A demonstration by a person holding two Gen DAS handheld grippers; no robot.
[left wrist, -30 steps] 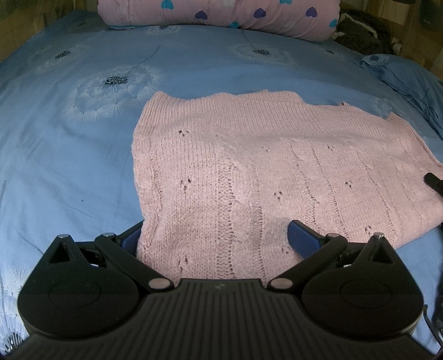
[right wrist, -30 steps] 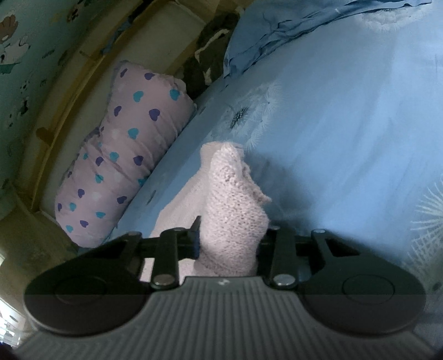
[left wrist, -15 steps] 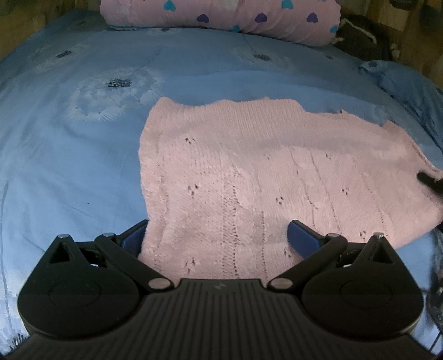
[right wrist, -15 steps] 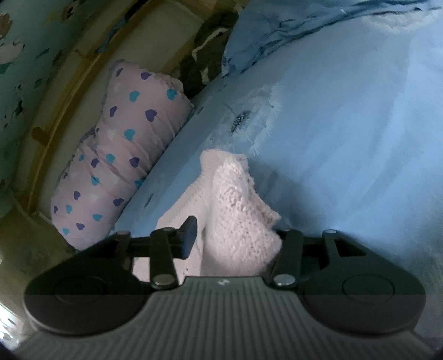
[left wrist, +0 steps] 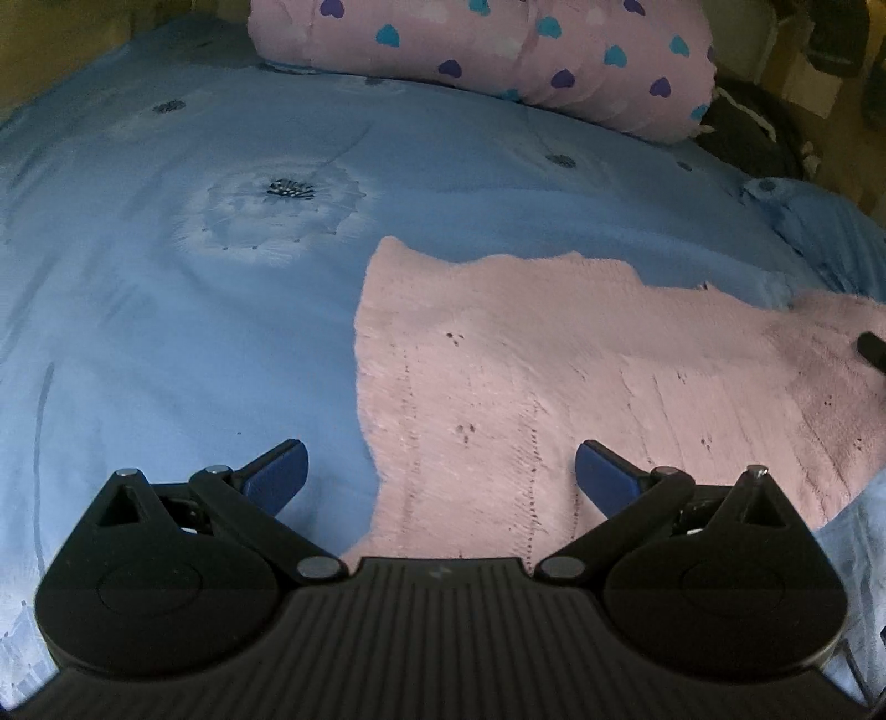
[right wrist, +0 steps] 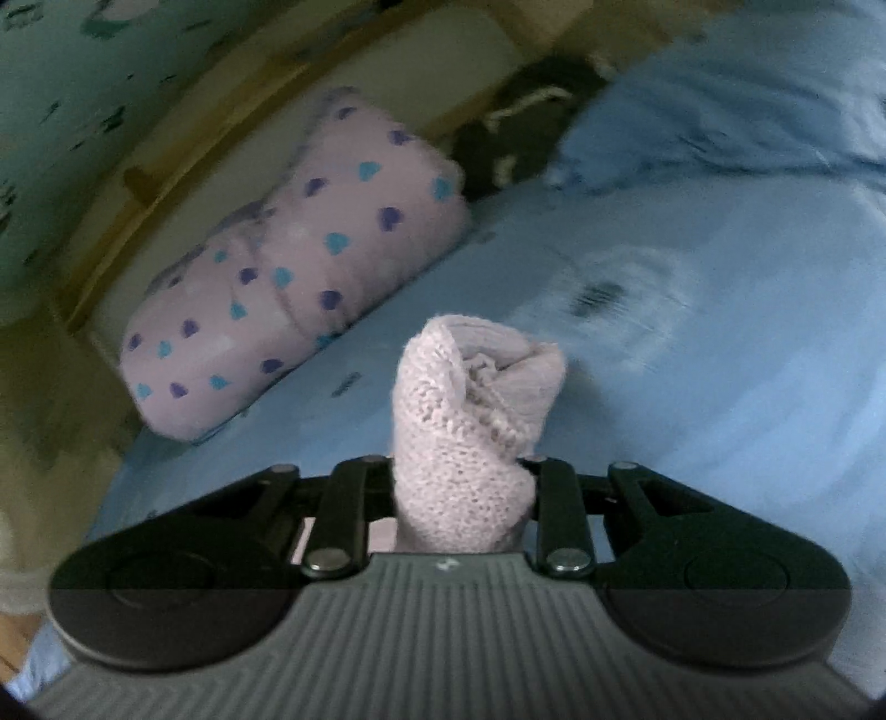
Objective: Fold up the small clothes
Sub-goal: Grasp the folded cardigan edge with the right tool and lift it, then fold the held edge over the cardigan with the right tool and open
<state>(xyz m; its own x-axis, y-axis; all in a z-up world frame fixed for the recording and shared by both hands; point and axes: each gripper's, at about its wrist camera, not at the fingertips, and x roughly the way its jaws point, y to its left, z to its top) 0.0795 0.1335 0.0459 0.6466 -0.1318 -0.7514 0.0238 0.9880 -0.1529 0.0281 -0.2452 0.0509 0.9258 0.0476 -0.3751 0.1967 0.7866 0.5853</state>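
A pink knitted sweater (left wrist: 554, 360) lies spread on the blue bed sheet (left wrist: 166, 304). My left gripper (left wrist: 440, 471) is open, held above the sweater's near left edge with nothing between its fingers. My right gripper (right wrist: 462, 482) is shut on a bunched part of the pink sweater (right wrist: 470, 404), which sticks up between its fingers. One right fingertip (left wrist: 872, 349) shows at the right edge of the left wrist view, on the sweater's right side.
A pink pillow with blue and purple hearts (left wrist: 498, 50) lies at the head of the bed, also in the right wrist view (right wrist: 299, 310). A crumpled blue blanket (left wrist: 819, 232) lies at the right. Dark clothing (right wrist: 515, 133) sits behind the pillow.
My left gripper moved left, so the sweater now sits to the right in its view. My right gripper opened briefly, then shut again on the sweater and swung round.
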